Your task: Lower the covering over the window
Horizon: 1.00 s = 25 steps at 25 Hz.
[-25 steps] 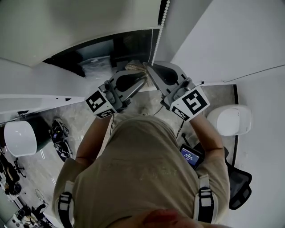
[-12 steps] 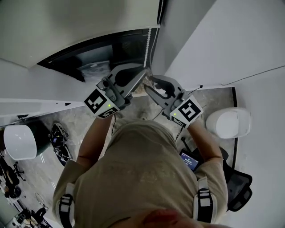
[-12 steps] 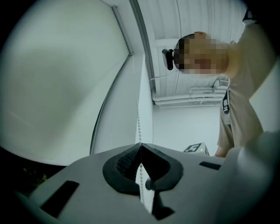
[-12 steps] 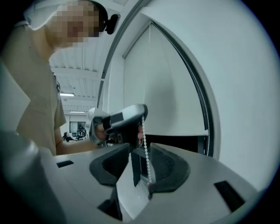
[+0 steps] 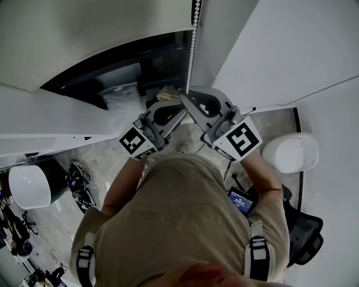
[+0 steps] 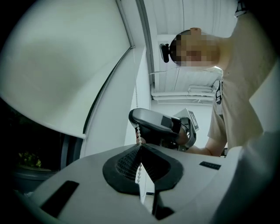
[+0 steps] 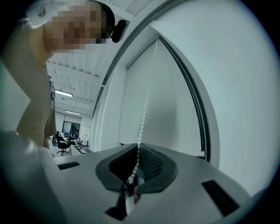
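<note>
Blind (image 5: 84, 33) covers the upper window (image 5: 162, 56); beside the window, my left gripper (image 6: 140, 148) and right gripper (image 7: 138, 148) both pinch its bead chain (image 5: 194, 17). Only the right gripper view shows desks (image 7: 78, 149).

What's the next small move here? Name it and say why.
Probably open the left tongs and draw the right tongs down. Both are shut on the bead chain, the right one higher up it, and the blind leaves dark window uncovered below its edge.
</note>
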Each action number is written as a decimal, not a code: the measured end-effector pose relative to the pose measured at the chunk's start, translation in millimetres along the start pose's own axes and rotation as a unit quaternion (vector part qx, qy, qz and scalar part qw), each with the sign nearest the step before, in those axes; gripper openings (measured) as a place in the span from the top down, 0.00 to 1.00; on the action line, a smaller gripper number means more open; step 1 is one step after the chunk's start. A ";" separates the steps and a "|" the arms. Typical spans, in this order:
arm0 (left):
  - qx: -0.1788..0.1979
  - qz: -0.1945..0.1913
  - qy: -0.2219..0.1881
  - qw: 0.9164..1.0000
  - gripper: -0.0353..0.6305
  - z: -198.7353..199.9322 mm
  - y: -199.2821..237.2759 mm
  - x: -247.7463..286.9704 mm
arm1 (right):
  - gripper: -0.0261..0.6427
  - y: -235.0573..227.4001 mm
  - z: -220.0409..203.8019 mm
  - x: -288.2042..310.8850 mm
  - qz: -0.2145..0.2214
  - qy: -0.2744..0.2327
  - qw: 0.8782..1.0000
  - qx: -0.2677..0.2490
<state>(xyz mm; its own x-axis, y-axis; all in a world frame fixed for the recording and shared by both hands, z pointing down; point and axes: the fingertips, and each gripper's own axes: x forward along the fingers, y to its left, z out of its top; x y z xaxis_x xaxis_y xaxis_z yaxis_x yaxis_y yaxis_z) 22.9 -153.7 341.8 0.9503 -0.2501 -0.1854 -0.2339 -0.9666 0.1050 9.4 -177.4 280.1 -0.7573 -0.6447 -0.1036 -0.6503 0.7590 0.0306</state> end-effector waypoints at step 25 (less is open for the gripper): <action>0.056 0.041 -0.007 0.998 0.91 39.8 25.6 0.5 | 0.74 13.5 -10.5 -17.6 -0.007 0.025 0.999 0.018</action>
<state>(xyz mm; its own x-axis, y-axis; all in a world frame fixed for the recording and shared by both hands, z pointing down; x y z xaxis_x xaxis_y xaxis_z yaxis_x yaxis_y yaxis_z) 9.2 -180.8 305.5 0.9240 -0.3287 -0.1952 -0.3331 -0.9428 0.0109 13.4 -156.7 292.8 -0.7501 -0.6591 -0.0532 -0.6598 0.7514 -0.0062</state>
